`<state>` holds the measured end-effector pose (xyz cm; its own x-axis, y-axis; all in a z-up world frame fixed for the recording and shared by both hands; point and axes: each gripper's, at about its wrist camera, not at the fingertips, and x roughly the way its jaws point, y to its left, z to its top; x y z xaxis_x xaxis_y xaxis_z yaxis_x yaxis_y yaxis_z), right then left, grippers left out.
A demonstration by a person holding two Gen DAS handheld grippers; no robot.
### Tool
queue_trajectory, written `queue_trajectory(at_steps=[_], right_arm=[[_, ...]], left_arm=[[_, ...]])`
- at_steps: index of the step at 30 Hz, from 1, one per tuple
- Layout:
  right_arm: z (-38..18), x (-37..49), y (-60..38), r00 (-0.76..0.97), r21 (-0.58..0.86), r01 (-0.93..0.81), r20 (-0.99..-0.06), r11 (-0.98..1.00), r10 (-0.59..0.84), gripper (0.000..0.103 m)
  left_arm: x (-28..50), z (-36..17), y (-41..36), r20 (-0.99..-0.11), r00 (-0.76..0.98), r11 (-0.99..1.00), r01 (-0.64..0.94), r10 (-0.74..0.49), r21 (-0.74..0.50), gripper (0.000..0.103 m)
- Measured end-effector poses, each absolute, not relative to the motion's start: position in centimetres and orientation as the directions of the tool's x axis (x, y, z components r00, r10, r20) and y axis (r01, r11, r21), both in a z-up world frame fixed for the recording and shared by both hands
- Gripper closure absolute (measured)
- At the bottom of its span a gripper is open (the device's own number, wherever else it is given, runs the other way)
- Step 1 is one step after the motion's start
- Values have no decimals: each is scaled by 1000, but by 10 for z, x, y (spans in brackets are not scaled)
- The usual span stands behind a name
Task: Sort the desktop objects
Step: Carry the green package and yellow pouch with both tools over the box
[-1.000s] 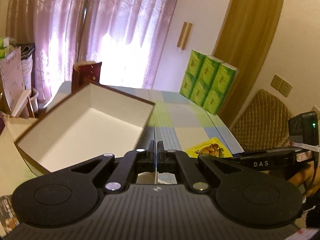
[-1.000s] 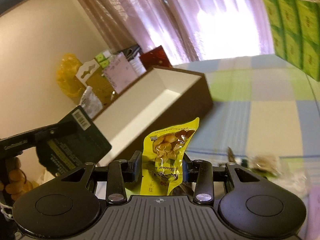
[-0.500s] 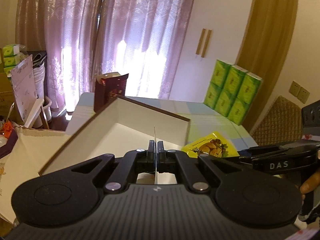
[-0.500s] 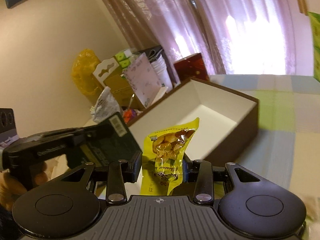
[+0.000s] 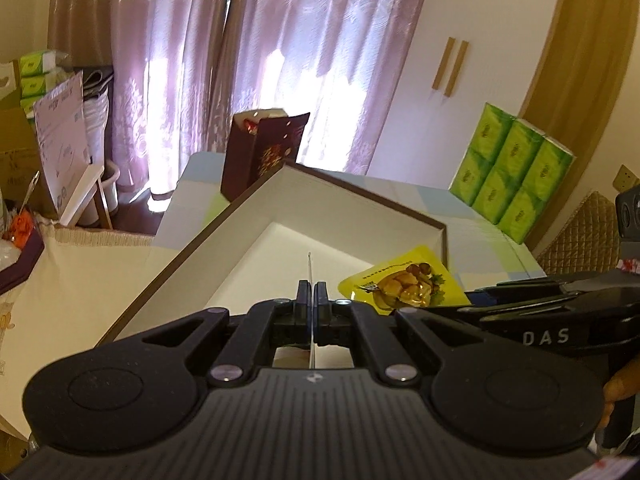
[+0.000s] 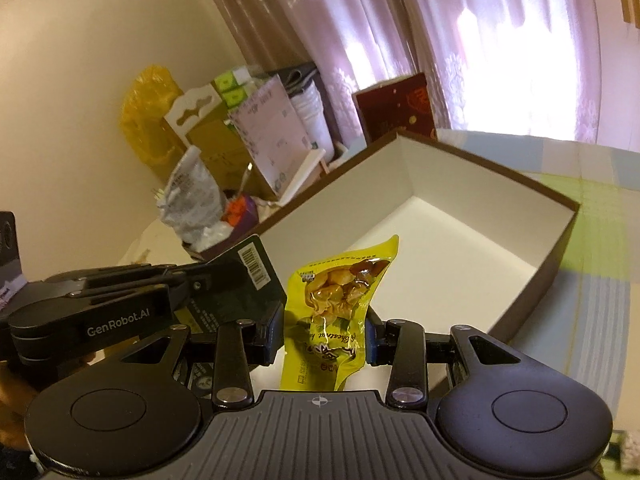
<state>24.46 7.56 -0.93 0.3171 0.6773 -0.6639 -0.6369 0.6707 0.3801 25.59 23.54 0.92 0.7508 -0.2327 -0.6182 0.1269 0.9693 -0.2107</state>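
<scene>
Right gripper (image 6: 325,340), jaws clamped on the yellow snack pouch (image 6: 340,300), and left gripper (image 5: 311,308), pinching a flat dark card (image 6: 240,284) (edge-on), poised over the open box (image 6: 460,248) for release.

Yellow snack pouch (image 6: 340,304), white-lined brown box (image 6: 472,184), black card (image 6: 236,284), green tissue packs (image 5: 508,172), pastel checked tablecloth (image 6: 600,216)
</scene>
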Motion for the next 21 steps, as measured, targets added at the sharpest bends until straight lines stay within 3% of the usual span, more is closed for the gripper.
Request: queue_trajectory(at_steps=[21], right_arm=[[-77,272,118,273,219,-643,-830,734,486,66]], left_arm=[[310,-44,243,-706,659,965,143,-258,-219,103]])
